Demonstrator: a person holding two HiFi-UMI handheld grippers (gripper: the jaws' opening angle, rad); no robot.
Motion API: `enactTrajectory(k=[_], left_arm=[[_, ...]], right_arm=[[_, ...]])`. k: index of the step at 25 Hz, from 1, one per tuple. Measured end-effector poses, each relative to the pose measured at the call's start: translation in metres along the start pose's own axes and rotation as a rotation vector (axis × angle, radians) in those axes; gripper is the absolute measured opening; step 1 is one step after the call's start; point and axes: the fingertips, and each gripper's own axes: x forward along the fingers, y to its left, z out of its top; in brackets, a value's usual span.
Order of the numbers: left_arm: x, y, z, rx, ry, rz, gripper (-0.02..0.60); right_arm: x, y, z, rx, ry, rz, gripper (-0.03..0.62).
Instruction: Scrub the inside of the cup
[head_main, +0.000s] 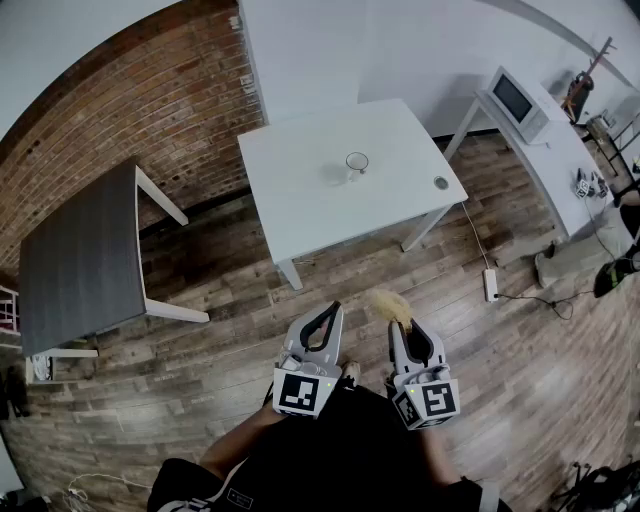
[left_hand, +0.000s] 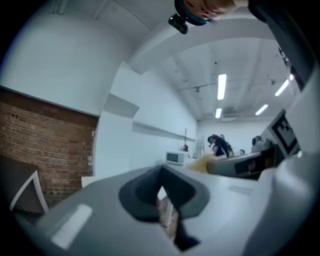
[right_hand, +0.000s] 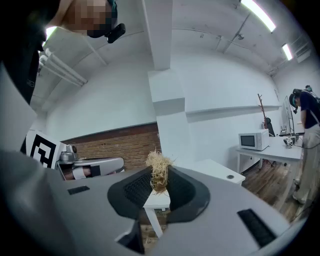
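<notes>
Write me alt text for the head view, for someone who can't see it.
Seen from above, two hand-held grippers hang low over a wood floor: the right gripper clamps a straw-coloured scrubbing tuft, and the left gripper is shut and empty. Ahead stands a white table with a clear glass cup on it.

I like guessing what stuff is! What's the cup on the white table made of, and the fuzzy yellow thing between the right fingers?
The cup looks like clear glass: the white table shows through it. The scrubber looks like dry, straw-coloured plant fibre, maybe loofah or coir: loose frizzy strands stick out.
</notes>
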Motion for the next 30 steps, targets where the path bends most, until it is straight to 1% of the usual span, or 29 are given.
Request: enactTrajectory(k=[10,16,19,22,24,26,28,30], left_arm=[[0.006,-0.011,-0.003,0.001,0.011,0.003,0.003],[0.020,-0.020,-0.007,-0.001,0.021,0.015,0.003],[0.030,-0.029,-0.009,-0.006,0.018,0.032,0.003],[0.039,-0.037,-0.017,-0.022,0.029,0.069,0.003],[0.047,-0.040,-0.024,-0.005,0.054,0.095,0.003],[0.055,-0.044,-0.027,0.011,0.058,0.099,0.003],[0.059,-0.042,-0.031,0.004,0.060,0.100,0.003],[0.064,-0.031,-0.033,-0.001,0.068,0.114,0.003]], right_arm=[[-0.004,-0.011,-0.001,0.003,-0.002,0.007,0.064],[-0.005,-0.028,0.001,0.015,-0.008,0.013,0.064],[-0.008,-0.042,0.001,0.014,-0.006,0.025,0.064],[-0.012,-0.057,-0.002,0.023,0.002,0.050,0.064],[-0.008,-0.069,-0.004,0.023,0.005,0.069,0.064],[-0.004,-0.082,-0.003,0.019,0.004,0.078,0.064],[0.001,-0.086,-0.004,0.019,0.009,0.079,0.064],[0.011,-0.086,-0.006,0.024,0.021,0.086,0.064]])
